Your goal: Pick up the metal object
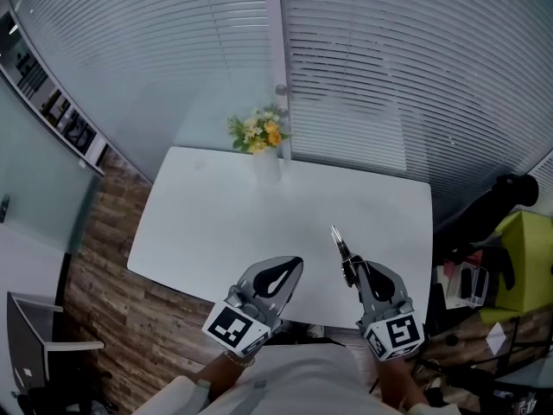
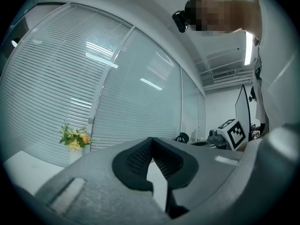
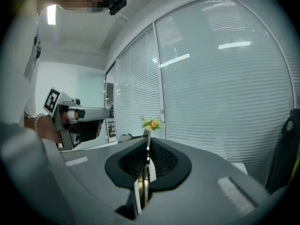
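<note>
1. A bunch of yellow and white flowers [image 1: 257,134] stands in a vase at the far edge of the white table [image 1: 207,223], right against the window blinds [image 1: 389,67].
2. The person holds both tools over the side of the table opposite the flowers. They are side by side and apart, and both point toward the flowers.
3. The right gripper [image 1: 352,266] is clamped on the metal object [image 1: 338,239], a thin, shiny piece pinched edge-on between the pads. Its pointed end sticks out past the jaw tips on the flowers' side.
4. In the right gripper view the metal object [image 3: 143,179] runs up the seam between the two jaws. Its tip lines up just under the flowers [image 3: 151,123] far behind it.
5. So the metal object is carried in the jaws above the tabletop, well short of the flowers.
6. The left gripper [image 1: 292,264] is closed with nothing in it. In the left gripper view its tips [image 2: 151,140] meet, and only white tabletop shows through the small gap below them. The flowers [image 2: 73,137] sit off to the left.
7. Each tool's marker cube, left [image 1: 233,328] and right [image 1: 395,333], is at the end farthest from the flowers, next to the person's sleeves.
</note>
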